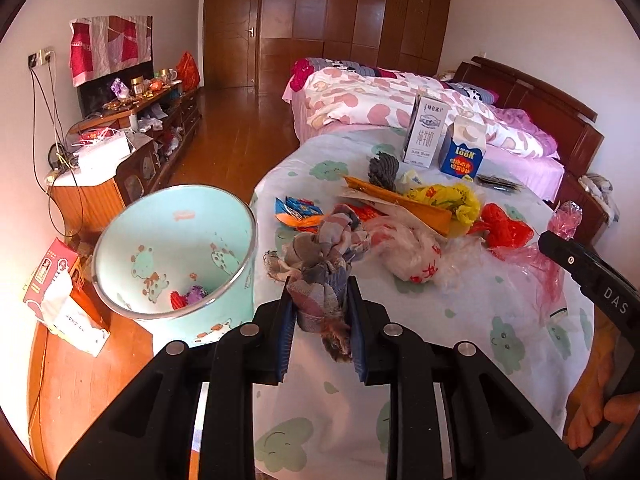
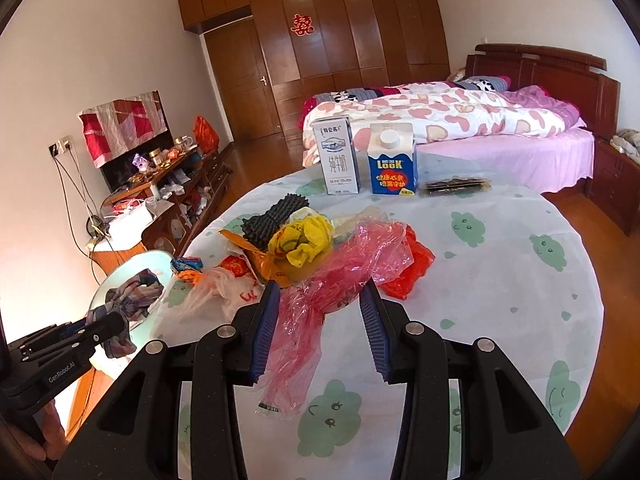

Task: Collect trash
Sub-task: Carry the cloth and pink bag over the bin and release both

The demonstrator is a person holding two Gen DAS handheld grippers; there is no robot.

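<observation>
The left gripper point(image 1: 320, 320) is pinching a rag point(image 1: 324, 256) beside the bin point(image 1: 176, 248), which is holding few scraps, while the right gripper point(image 2: 320, 328) is clasping a pink bag point(image 2: 340, 280), leaving most trash on the table point(image 2: 500, 280).

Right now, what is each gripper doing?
Left gripper: shut on the plaid rag.
Right gripper: pink plastic bag between its pads; grip unclear.

Two cartons point(image 2: 336, 156); one bin point(image 1: 176, 252)
</observation>
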